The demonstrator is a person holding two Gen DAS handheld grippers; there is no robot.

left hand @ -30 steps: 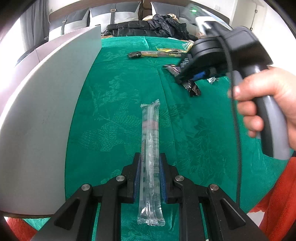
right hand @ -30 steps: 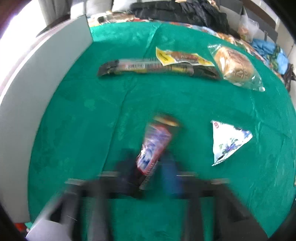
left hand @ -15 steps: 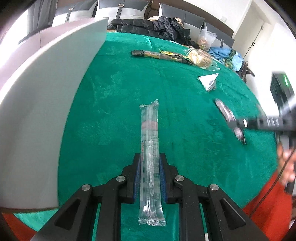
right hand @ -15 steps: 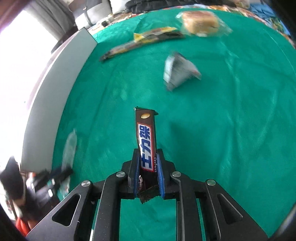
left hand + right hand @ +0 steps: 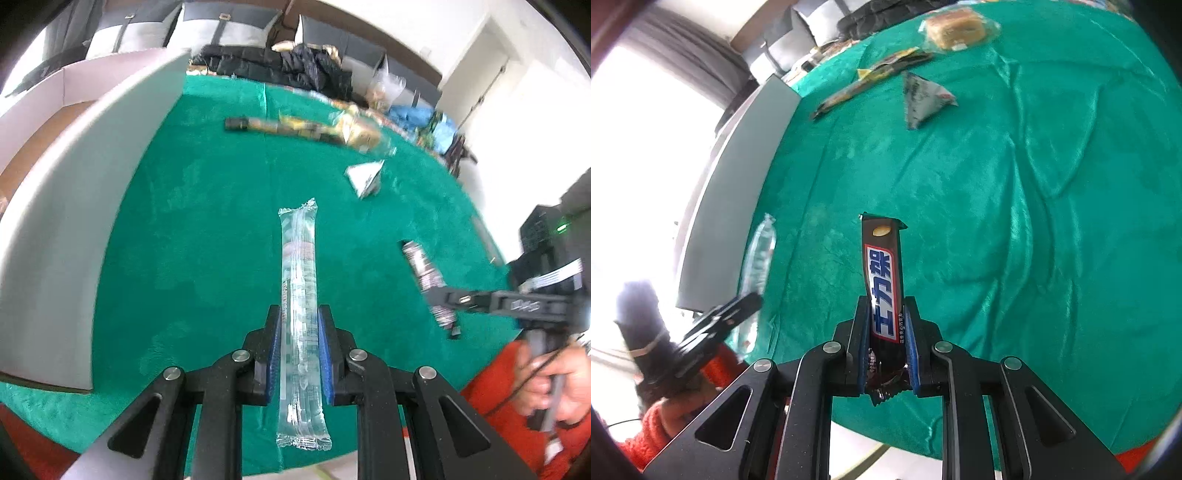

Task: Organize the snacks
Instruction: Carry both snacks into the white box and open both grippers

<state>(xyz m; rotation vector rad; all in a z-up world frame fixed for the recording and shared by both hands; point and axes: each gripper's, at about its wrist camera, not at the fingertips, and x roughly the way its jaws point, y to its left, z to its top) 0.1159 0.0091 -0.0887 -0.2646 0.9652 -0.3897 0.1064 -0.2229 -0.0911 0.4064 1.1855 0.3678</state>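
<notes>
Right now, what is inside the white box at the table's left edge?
In the left wrist view, the white box shows only a strip of bare brown floor at its far end. Its near wall hides the rest, so other contents cannot be seen.

The chocolate bar [image 5: 882,284] carries large white Chinese characters outlined in blue on a red-edged panel of its dark wrapper, running lengthwise; they resemble 士力架, though the reading is unsure. Beside that panel runs a line of print too small to read. The clear packet [image 5: 298,317] shows faint print, unreadable.
</notes>
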